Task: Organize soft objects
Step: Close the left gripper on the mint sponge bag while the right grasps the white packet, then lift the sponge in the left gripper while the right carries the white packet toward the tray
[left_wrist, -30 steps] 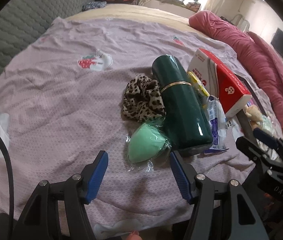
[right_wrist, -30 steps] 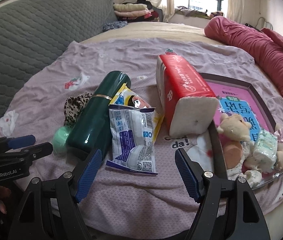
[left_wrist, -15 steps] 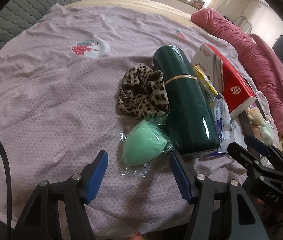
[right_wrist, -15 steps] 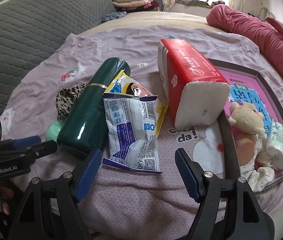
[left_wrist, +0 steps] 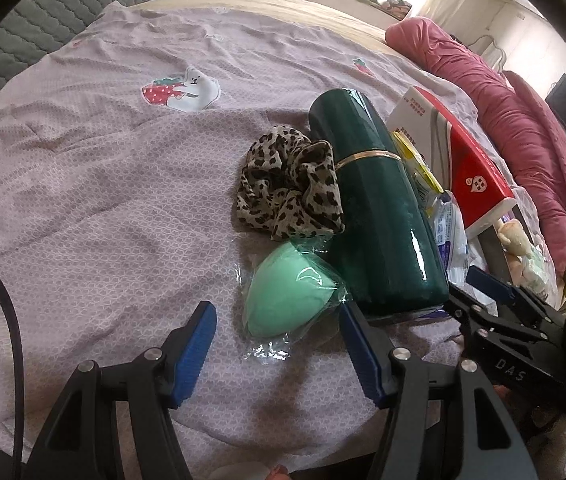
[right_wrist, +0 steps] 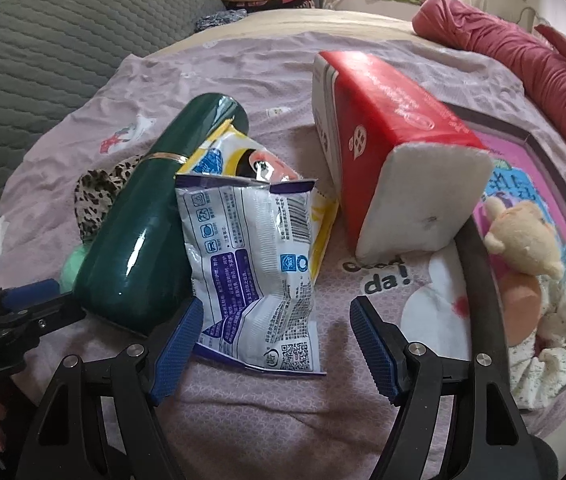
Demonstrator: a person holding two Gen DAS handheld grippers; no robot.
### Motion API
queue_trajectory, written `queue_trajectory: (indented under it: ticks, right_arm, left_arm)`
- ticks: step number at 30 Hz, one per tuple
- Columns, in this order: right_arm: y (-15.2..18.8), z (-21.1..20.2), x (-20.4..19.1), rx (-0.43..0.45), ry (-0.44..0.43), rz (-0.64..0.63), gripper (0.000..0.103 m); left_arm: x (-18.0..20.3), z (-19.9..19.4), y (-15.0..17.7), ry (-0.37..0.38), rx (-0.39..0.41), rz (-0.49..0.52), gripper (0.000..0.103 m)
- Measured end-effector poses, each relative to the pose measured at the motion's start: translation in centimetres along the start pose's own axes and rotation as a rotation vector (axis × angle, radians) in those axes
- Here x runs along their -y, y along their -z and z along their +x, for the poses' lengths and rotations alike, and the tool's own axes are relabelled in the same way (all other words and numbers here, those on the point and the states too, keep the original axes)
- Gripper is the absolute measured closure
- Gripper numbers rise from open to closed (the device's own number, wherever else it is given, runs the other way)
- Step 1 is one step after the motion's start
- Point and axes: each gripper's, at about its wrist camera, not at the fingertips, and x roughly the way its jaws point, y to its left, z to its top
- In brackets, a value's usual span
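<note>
A mint green sponge (left_wrist: 287,296) in clear wrap lies on the purple sheet, just ahead of my open left gripper (left_wrist: 277,354). Behind the sponge sits a leopard-print scrunchie (left_wrist: 289,190), against a dark green bottle (left_wrist: 379,216) lying on its side. My right gripper (right_wrist: 277,338) is open over the lower edge of a white and purple snack bag (right_wrist: 251,264), with nothing pressed between its pads. A red tissue pack (right_wrist: 387,128) leans on a tray (right_wrist: 479,280) holding a plush bear (right_wrist: 523,236) and small soft items.
A yellow snack packet (right_wrist: 239,156) lies under the white bag. A rolled pink quilt (right_wrist: 523,52) runs along the far right of the bed. A grey quilted headboard (right_wrist: 55,32) stands at the left. Folded clothes are stacked at the back.
Both grippers have come down closer to the bed. The green sponge now lies nearer the left gripper's fingers, and the snack bag nearer the right gripper's. Neither gripper's opening changed.
</note>
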Motion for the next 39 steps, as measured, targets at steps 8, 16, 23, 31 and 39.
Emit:
queue_trajectory:
  ticks: [8, 16, 23, 31, 39]
  right_arm:
    - [0.0, 1.6, 0.5, -0.043, -0.020, 0.035, 0.026]
    - [0.1, 1.6, 0.4, -0.027, -0.056, 0.028, 0.042]
    - [0.0, 0.3, 1.3, 0.018, -0.073, 0.072, 0.055]
    - [0.0, -1.2, 1.3, 0.072, -0.078, 0.060, 0.059]
    - [0.3, -2.7, 2.0, 0.114, -0.080, 0.064, 0.065]
  left_arm:
    - [-0.2, 0.6, -0.2, 0.005, -0.011, -0.013, 0.039]
    - [-0.3, 1.5, -0.3, -0.003, -0.016, -0.019, 0.039]
    - [-0.2, 1.7, -0.5, 0.002, 0.003, -0.012, 0.043]
    - [-0.3, 0.9, -0.4, 0.047, 0.030, -0.013, 0.060]
    - [-0.1, -0.8, -0.2, 0.056, 0.071, 0.001, 0.069]
